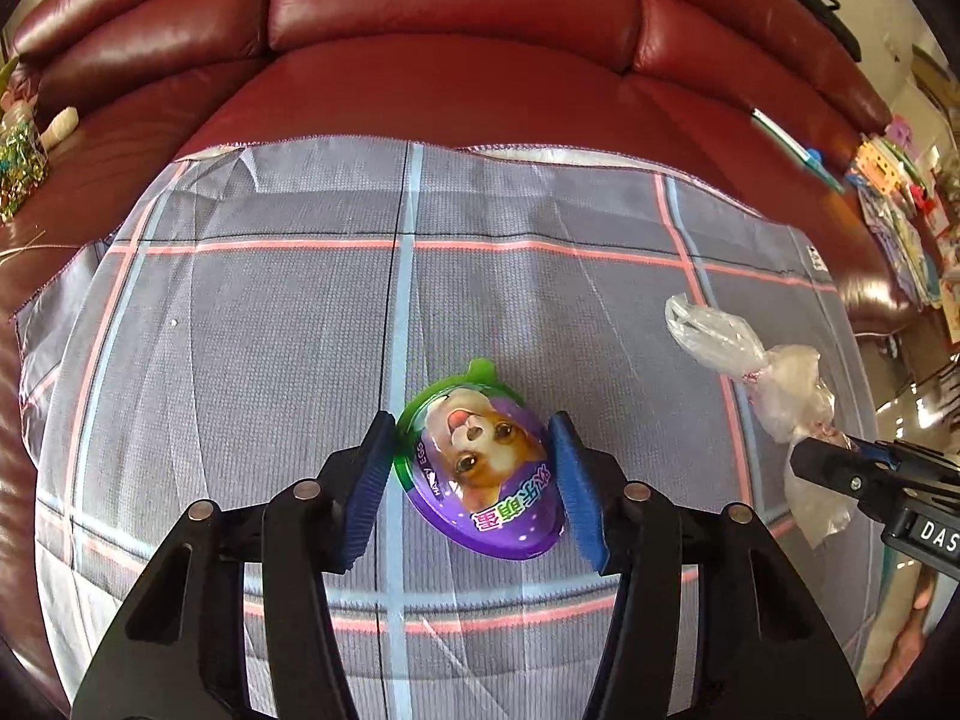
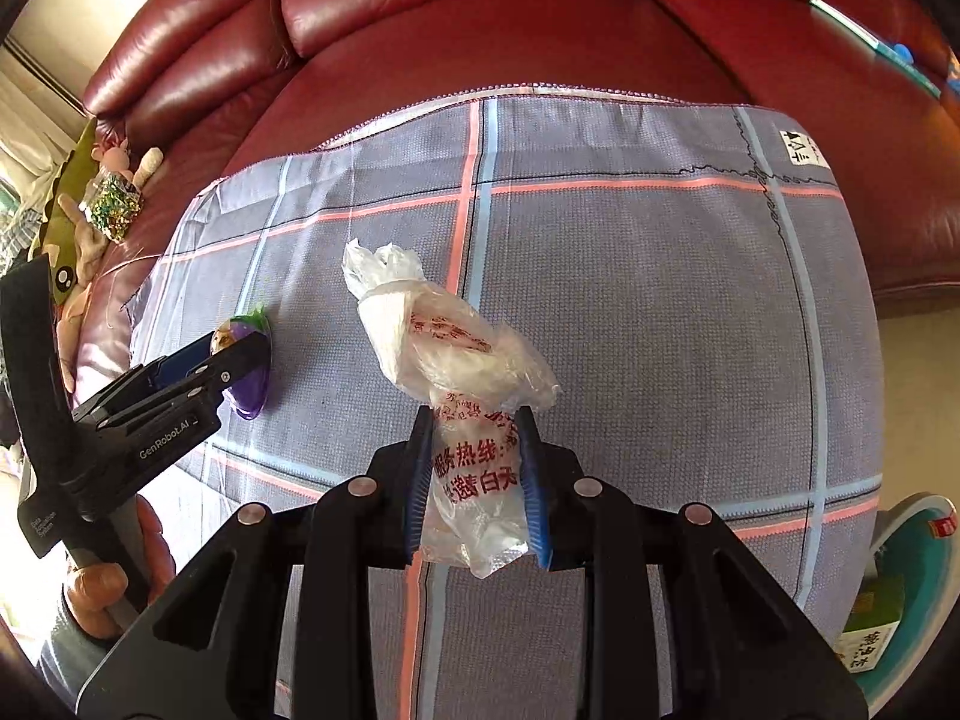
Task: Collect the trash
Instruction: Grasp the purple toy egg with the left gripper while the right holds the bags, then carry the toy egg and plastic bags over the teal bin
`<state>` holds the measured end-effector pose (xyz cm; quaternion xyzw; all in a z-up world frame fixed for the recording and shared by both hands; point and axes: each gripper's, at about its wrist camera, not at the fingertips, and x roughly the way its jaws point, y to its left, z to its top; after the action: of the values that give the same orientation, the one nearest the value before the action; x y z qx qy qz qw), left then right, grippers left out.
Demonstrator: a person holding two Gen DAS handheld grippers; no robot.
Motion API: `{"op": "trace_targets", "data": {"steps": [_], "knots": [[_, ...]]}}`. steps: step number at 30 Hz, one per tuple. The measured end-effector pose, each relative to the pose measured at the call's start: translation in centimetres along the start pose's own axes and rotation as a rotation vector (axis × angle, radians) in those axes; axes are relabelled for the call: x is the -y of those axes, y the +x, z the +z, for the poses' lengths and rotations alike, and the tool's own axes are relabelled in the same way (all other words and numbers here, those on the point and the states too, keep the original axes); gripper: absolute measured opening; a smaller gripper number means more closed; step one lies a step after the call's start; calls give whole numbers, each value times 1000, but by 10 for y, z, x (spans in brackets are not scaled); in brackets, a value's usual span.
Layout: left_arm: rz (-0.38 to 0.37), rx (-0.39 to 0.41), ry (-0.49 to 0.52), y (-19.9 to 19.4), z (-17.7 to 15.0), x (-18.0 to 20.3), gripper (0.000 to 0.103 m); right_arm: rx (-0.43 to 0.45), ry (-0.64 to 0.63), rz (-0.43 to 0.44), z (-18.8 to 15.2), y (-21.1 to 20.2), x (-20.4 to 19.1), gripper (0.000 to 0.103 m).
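Observation:
A purple egg-shaped package (image 1: 480, 474) with a dog picture and a green rim lies on the plaid cloth (image 1: 240, 330). My left gripper (image 1: 473, 426) points down over it, and both blue pads touch its sides. From the right wrist, the left gripper (image 2: 240, 348) covers most of the egg (image 2: 252, 396). My right gripper (image 2: 474, 420) is shut on the lower part of a crumpled clear plastic bag (image 2: 444, 348) with red print. The bag's twisted top sticks out past the fingers. The bag (image 1: 780, 384) and right gripper (image 1: 840, 456) show at the left wrist view's right edge.
The cloth covers the seat of a red leather sofa (image 1: 450, 18). A jar of glittery bits (image 2: 111, 204) and soft toys lie on the sofa at the left. A teal container (image 2: 918, 576) holding a box stands at lower right. A person's hand (image 2: 102, 588) grips the left handle.

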<state>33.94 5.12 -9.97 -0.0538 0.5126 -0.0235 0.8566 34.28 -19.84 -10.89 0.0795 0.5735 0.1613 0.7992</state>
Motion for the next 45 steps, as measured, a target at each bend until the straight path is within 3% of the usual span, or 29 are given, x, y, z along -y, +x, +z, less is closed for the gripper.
{"op": "trace_targets", "data": {"steps": [7, 14, 29, 38, 45], "knots": [[-50, 8, 78, -34, -32, 24, 54, 20, 17, 7, -28, -28, 8, 26], [-102, 16, 167, -60, -64, 71, 54, 55, 68, -13, -65, -69, 33, 26], [-221, 24, 357, -106, -124, 198, 54, 163, 263, -56, -176, -164, 148, 26], [-320, -14, 517, -97, -156, 309, 54, 223, 395, -96, -226, -209, 226, 26], [-368, -66, 609, -73, -172, 373, 54, 231, 462, -98, -243, -218, 266, 26]]}}
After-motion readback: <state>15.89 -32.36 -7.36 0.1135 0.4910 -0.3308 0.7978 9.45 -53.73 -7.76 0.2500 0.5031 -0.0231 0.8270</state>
